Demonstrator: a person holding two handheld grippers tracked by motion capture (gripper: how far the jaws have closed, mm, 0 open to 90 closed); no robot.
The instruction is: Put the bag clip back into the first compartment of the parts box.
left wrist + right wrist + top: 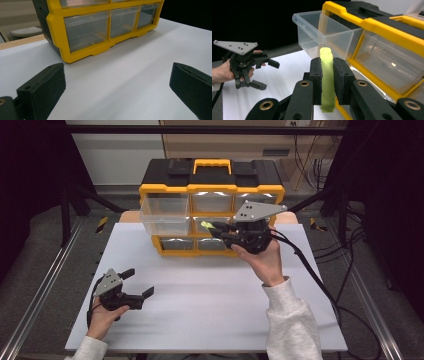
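A yellow and black organiser box (212, 185) with clear drawers stands at the back of the white table. Its top left drawer (165, 215) is pulled out; in the right gripper view the drawer (322, 32) looks empty. My right gripper (216, 228) hovers in front of the box, just right of the pulled-out drawer, shut on a slim lime-green piece (327, 80) that stands upright between its pads. My left gripper (139, 283) rests near the table's front left, held by a hand, its jaws wide open with nothing between them (117, 92).
The white table top (210, 300) has bare room in the middle and front. The box's lower clear drawers (87, 32) are pushed in. Black cables (320, 285) trail from the right gripper over the table's right side. Metal rails run along both sides.
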